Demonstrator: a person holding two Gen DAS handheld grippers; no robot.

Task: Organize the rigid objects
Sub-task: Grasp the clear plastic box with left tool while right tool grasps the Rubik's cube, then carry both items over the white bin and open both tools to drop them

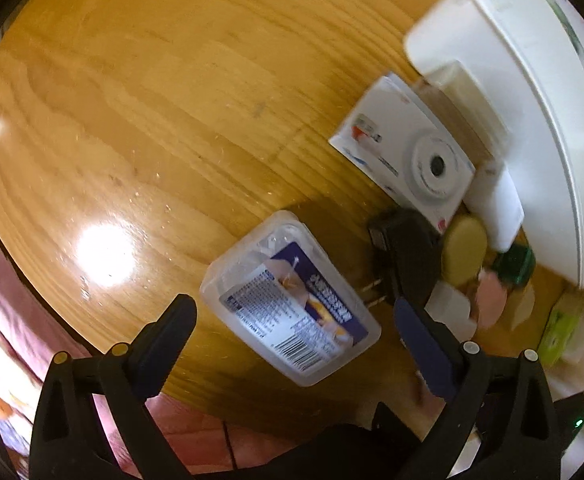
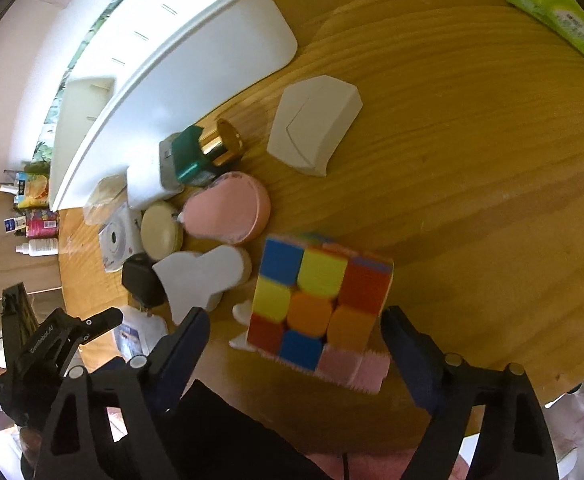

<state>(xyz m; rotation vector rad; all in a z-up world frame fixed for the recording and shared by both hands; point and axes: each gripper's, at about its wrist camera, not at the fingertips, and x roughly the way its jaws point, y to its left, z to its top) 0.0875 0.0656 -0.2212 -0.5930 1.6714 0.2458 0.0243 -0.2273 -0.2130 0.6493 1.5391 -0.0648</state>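
Observation:
My left gripper (image 1: 296, 320) is open over a clear plastic box with a blue label (image 1: 289, 298), which lies on the wooden table between the fingers. A black plug adapter (image 1: 404, 256) and a white camera box (image 1: 408, 152) lie just beyond it. My right gripper (image 2: 296, 334) is open around a multicoloured puzzle cube (image 2: 320, 300), which rests on a pink comb-like piece (image 2: 356, 372). The white storage bin (image 2: 171, 76) stands at the back; it also shows in the left wrist view (image 1: 512, 80).
A clutter lies by the bin: a pink round case (image 2: 231, 210), a cream round case (image 2: 161, 236), a green and gold bottle (image 2: 207, 152), a white angular box (image 2: 316, 122) and a grey flat piece (image 2: 199, 280). A green tissue pack (image 2: 560, 12) sits far right.

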